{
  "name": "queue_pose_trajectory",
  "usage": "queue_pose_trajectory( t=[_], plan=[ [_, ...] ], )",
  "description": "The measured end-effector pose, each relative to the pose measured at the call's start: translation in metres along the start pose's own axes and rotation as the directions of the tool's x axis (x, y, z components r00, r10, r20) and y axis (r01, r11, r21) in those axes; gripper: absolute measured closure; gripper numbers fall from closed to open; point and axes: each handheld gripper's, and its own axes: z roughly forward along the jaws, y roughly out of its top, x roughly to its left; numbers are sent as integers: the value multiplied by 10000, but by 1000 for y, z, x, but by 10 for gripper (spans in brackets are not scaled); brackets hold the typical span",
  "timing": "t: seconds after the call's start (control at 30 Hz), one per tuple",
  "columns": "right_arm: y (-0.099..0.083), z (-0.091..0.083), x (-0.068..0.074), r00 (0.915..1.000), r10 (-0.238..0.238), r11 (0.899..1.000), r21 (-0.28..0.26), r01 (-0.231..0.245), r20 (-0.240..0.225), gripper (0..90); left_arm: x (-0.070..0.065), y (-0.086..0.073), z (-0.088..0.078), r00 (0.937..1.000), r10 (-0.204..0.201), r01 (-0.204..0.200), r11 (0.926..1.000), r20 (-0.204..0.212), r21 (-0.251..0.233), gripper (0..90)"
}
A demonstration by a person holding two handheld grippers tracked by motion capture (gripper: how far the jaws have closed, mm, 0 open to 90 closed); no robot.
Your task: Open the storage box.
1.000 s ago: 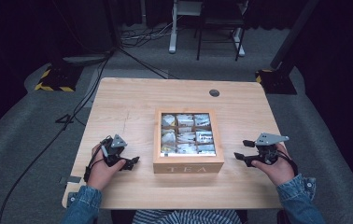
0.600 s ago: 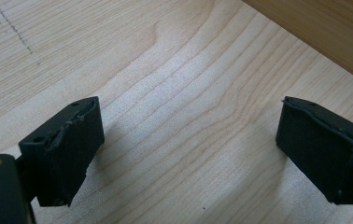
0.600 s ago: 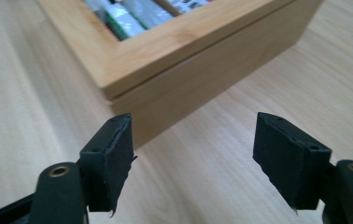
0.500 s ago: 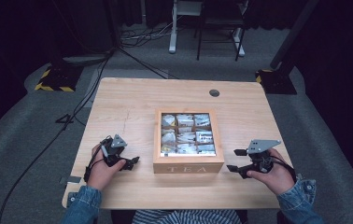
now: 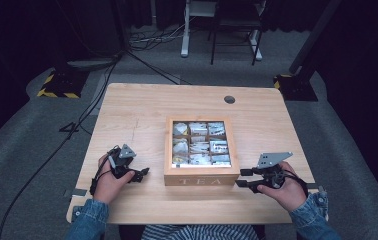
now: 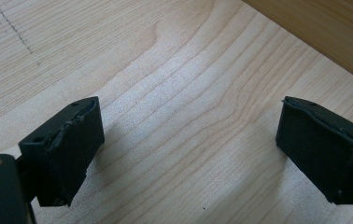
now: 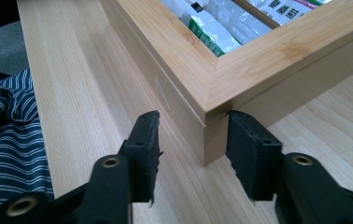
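A: From the high view, where is everything?

B: The tea box (image 5: 202,150) stands at the middle of the table (image 5: 142,107), lid shut, packets showing through its window. The left gripper (image 5: 139,175) rests at the box's nine o'clock, jaws pointing at the box's left wall but apart from it. The right gripper (image 5: 243,178) sits at about four o'clock of the box, its tips just at the near right corner.

A: What does the right gripper view add?

B: That corner of the tea box (image 7: 221,84) stands between the two jaws of the right gripper (image 7: 193,149). The jaws have just been closing and are now fairly narrow. The one at three o'clock lies against the box's side wall, or very nearly; the one at nine o'clock stands off the front face with a gap, so nothing is clamped. A striped shirt (image 7: 6,140) shows at nine o'clock, and the lid's seam is plain here, which the high view is too far off to show.

A: And the left gripper view?

B: The left gripper (image 6: 188,144) has its jaws wide apart over bare wood, holding nothing. The box's wall (image 6: 324,32) cuts the corner at one o'clock.
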Motion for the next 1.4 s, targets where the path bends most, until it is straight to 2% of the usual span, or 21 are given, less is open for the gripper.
queue_pose_trajectory(
  t=[0.13,0.23,0.27,0.47,0.7,0.8,0.83,0.87,1.0,1.17,1.3,1.4],
  plan=[
    [0,1,0,9995,-104,9999,-36,106,310,625,0,0,0,10000,2,-2,10000,8,3,83],
    [0,1,0,9992,-128,9999,-43,130,373,647,0,0,0,10000,6,-6,10000,5,7,83],
    [0,0,0,9989,-96,10000,-15,96,466,681,0,0,0,10000,-6,6,10000,1,3,83],
    [-1,1,0,9974,-177,9998,-86,184,700,710,0,0,0,10000,20,-20,10000,22,8,83],
    [0,2,2,9952,-285,9995,-128,298,937,688,0,0,0,10000,1,-1,10000,11,7,83],
    [2,2,7,9903,-465,9988,-90,481,1311,665,0,0,0,10000,25,-25,10000,25,11,83],
    [2,2,7,9903,-465,9988,-90,481,1311,665,0,0,0,10000,25,-25,10000,25,11,83],
    [4,2,9,9869,-553,9984,-26,564,1518,665,0,0,0,10000,25,-25,10000,25,11,83],
    [5,1,11,9837,-582,9982,-68,603,1701,644,0,0,0,10000,25,-26,10000,26,11,83],
    [8,1,16,9733,-751,9970,-42,778,2168,609,0,0,0,10000,15,-15,10000,27,10,83],
    [11,-1,18,9675,-884,9954,-152,947,2371,582,0,0,0,10000,19,-19,10000,29,10,83],
    [13,-3,18,9677,-860,9953,-241,943,2371,578,0,0,0,10000,20,-20,10000,29,10,83]
  ],
)
